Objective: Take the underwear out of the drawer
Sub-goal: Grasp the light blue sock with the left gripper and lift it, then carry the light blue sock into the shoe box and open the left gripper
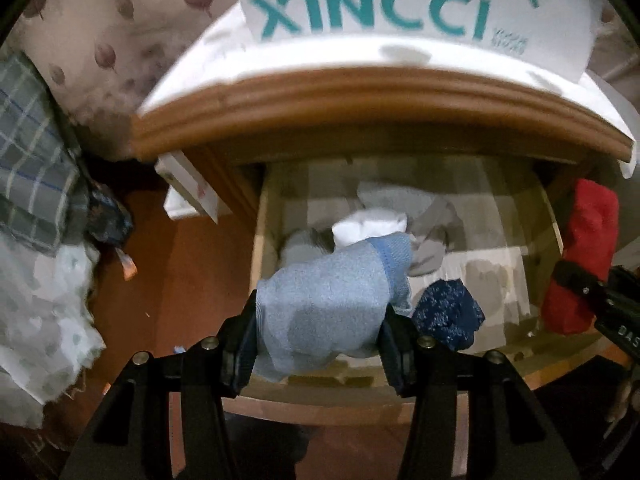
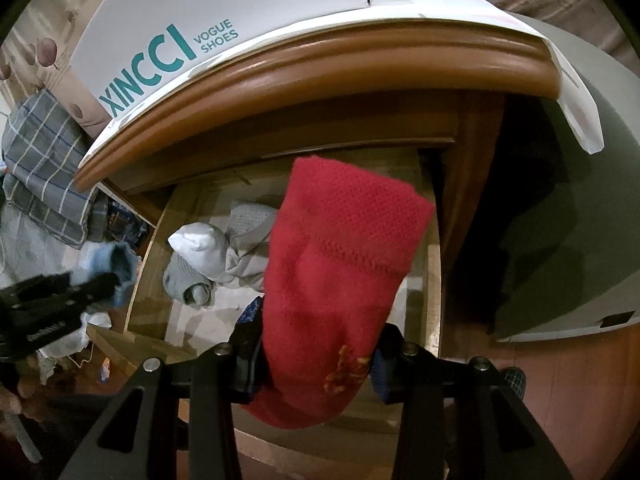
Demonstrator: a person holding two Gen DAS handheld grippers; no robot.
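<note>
The left gripper (image 1: 318, 344) has its jaws clenched on a light blue garment (image 1: 332, 304); the right gripper (image 2: 316, 360) grips a red garment (image 2: 340, 264), both above the open drawer (image 1: 264, 224).

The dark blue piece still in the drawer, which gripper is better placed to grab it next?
Neither is free: the left gripper clamps a light blue piece, the right gripper a red piece. Once emptied, probably left: the dark blue piece lies right beside its fingers.
</note>
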